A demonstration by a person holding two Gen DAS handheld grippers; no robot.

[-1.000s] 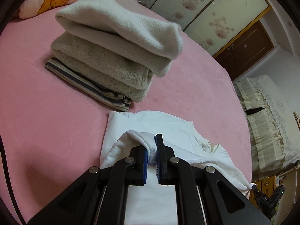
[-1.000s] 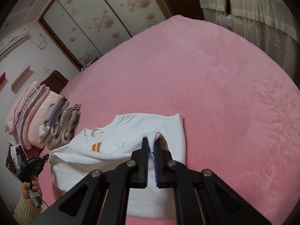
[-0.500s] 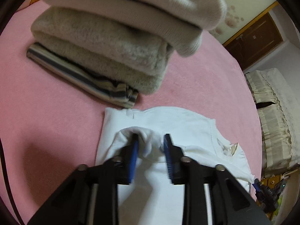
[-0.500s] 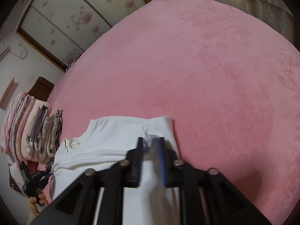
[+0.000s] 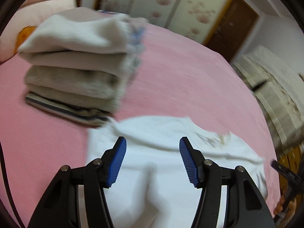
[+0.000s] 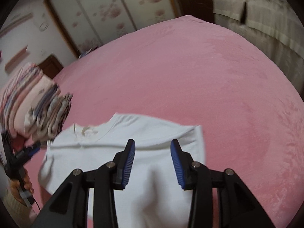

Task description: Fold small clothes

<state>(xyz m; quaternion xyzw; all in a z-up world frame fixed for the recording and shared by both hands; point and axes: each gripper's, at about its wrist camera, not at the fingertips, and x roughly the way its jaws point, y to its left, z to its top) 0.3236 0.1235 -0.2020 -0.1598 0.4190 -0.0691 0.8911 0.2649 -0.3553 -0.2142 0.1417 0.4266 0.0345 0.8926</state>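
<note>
A small white garment [image 5: 167, 172] lies folded over on the pink bed; it also shows in the right wrist view [image 6: 152, 163], with its neckline to the left. My left gripper [image 5: 153, 142] is open and empty, its blue pads spread just above the white cloth. My right gripper [image 6: 153, 146] is open and empty over the other side of the same garment. The fold edge lies just ahead of both sets of fingers.
A stack of folded grey, beige and striped clothes [image 5: 76, 66] sits on the pink bedspread [image 6: 190, 76] just left of the garment; it also shows in the right wrist view [image 6: 36, 110]. Wardrobe doors [image 5: 161, 5] and curtains [image 6: 266, 19] stand beyond the bed.
Both grippers were shut on pinches of the white garment; they opened, let the cloth fall flat, and pulled back and up a little.
</note>
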